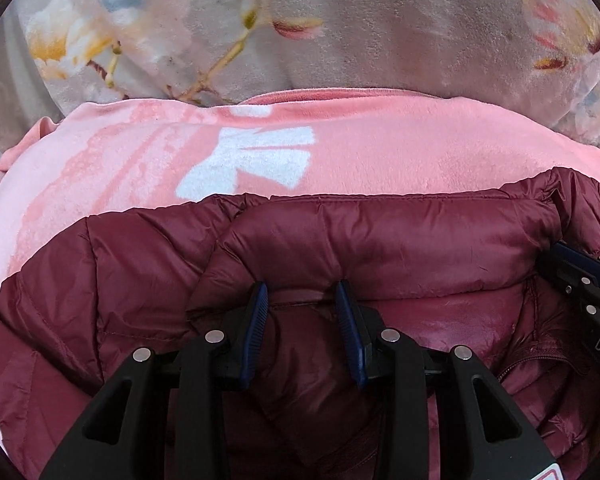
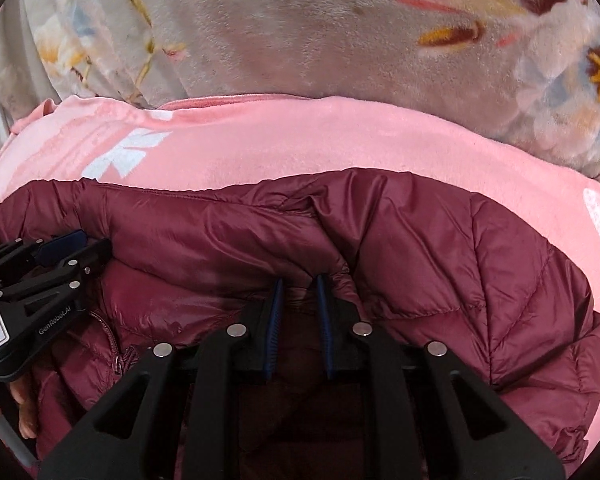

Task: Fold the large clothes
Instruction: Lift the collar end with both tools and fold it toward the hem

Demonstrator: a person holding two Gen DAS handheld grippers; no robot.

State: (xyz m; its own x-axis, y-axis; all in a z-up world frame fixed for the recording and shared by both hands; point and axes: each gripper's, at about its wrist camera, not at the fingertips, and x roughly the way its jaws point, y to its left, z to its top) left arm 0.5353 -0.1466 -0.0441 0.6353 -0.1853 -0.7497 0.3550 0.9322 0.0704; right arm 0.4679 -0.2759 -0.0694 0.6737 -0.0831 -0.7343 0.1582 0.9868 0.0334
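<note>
A maroon quilted puffer jacket [image 1: 380, 240] lies on a pink blanket [image 1: 380, 152], collar towards the far side. My left gripper [image 1: 302, 286] has its blue pads partly apart, with jacket fabric near the collar bunched between them. My right gripper [image 2: 298, 280] has its pads closer together, pinching a fold of the same jacket [image 2: 460, 260] near the collar. The right gripper also shows at the right edge of the left wrist view [image 1: 580, 276], and the left gripper at the left edge of the right wrist view [image 2: 60, 248]. Both sit side by side on the collar area.
The pink blanket [image 2: 300, 140] with white prints covers a grey floral fleece bedspread [image 1: 380, 20] that fills the far side. A hand [image 2: 16, 404] holds the left gripper's handle at the lower left of the right wrist view.
</note>
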